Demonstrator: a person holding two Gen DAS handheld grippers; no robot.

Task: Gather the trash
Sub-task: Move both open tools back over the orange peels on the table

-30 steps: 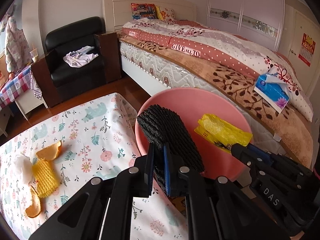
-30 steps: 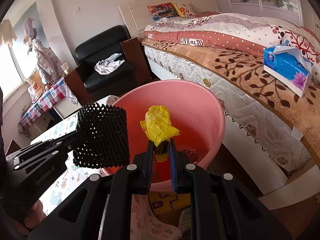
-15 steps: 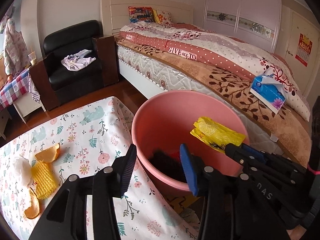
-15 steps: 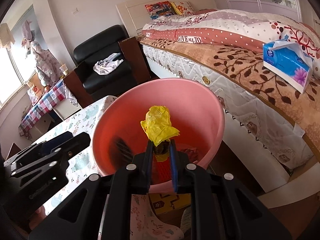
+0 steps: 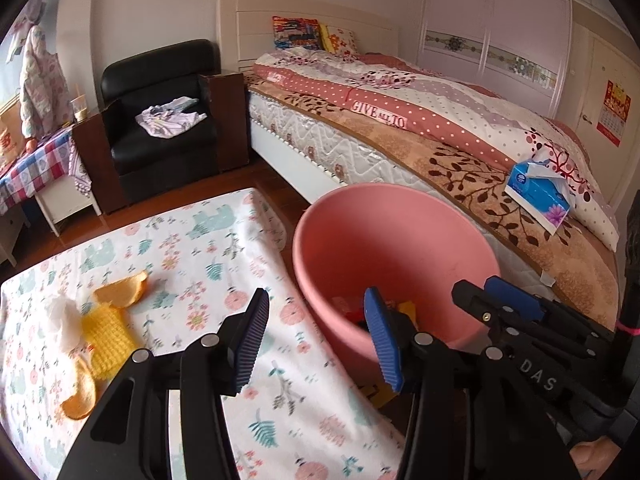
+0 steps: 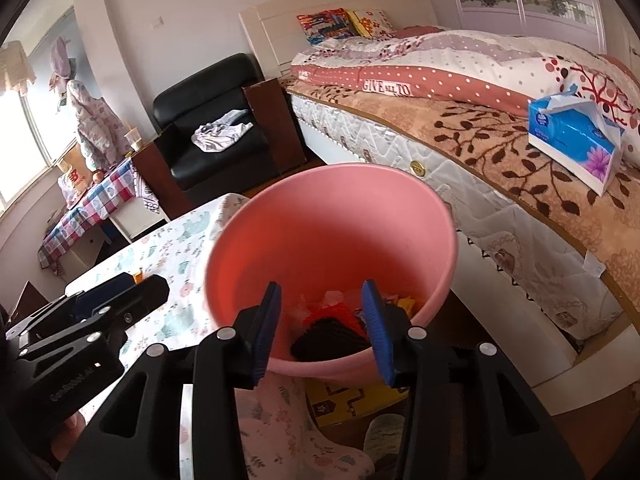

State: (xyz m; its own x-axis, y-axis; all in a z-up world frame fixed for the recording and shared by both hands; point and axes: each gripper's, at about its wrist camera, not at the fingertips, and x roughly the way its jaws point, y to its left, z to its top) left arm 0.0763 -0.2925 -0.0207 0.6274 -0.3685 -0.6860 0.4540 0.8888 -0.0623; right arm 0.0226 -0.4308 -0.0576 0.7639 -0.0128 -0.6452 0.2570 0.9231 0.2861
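A pink bin (image 5: 384, 240) stands between the floral-cloth table (image 5: 208, 248) and the bed. My left gripper (image 5: 318, 340) hovers over the table edge beside the bin; its jaws are opening with nothing between them. My right gripper (image 6: 322, 330) hangs above the bin (image 6: 320, 232), its jaws opening and empty too. At the bin's bottom lie a black foam net (image 6: 332, 338), red wrappers and a yellow scrap (image 6: 405, 303). On the table lie orange peel (image 5: 122, 290), a yellow foam net (image 5: 108, 336) and a white tissue (image 5: 60, 318).
A bed (image 5: 440, 152) with a blue tissue box (image 5: 538, 194) runs along the right. A black armchair (image 5: 160, 128) with a cloth on it stands at the back, a checked side table (image 5: 32, 168) far left. Wooden floor shows between them.
The left gripper opened and its black foam net dropped into the bin. The right gripper opened and its yellow bag fell in. The left gripper drew back towards the table.
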